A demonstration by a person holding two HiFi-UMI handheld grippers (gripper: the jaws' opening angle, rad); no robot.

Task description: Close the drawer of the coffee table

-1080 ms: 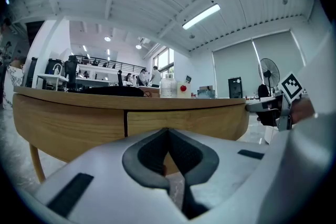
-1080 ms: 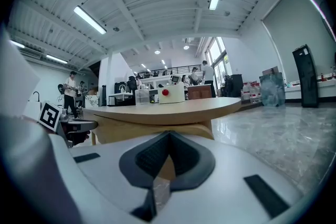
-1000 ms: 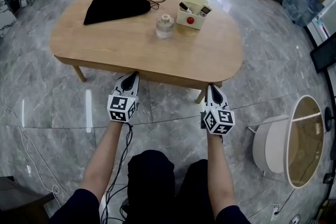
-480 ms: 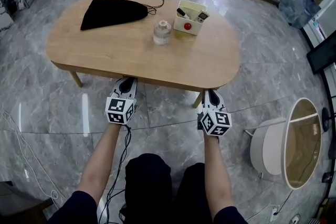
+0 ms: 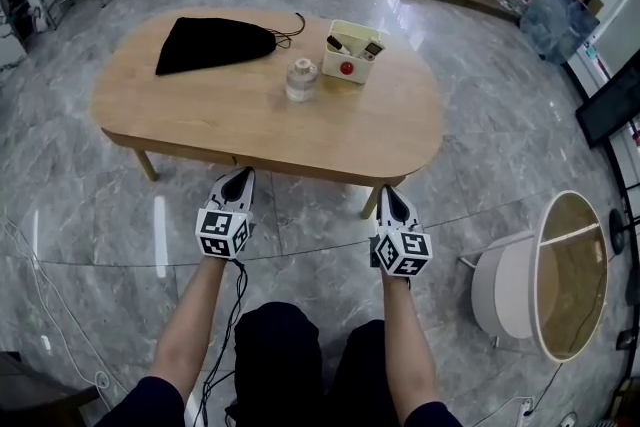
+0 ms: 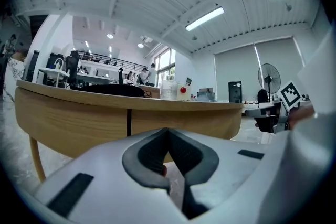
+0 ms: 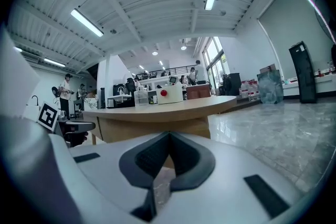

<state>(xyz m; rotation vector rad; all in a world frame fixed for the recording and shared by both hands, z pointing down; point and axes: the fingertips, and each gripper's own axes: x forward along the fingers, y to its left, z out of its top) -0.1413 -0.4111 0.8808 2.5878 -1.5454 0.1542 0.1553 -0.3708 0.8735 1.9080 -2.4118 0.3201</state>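
The oval wooden coffee table (image 5: 200,110) stands in front of me. Its drawer front (image 6: 184,120) sits flush with the apron, with a dark seam at its left end. In the head view my left gripper (image 5: 238,175) points at the table's front edge, just short of it, jaws shut and empty. My right gripper (image 5: 386,191) is shut and empty too, near the front right leg (image 5: 370,203). In the left gripper view the left gripper (image 6: 168,131) has its jaws meeting before the apron. The right gripper (image 7: 169,135) looks at the table's end.
On the tabletop lie a black drawstring bag (image 5: 213,44), a small glass jar (image 5: 299,80) and a cream box with a red button (image 5: 352,51). A round white side table (image 5: 545,275) stands on the marble floor at the right. Shelving and boxes line the back.
Both grippers have drawn back a little from the table's front edge, toward me. The head view has shifted, so the table sits slightly farther off.
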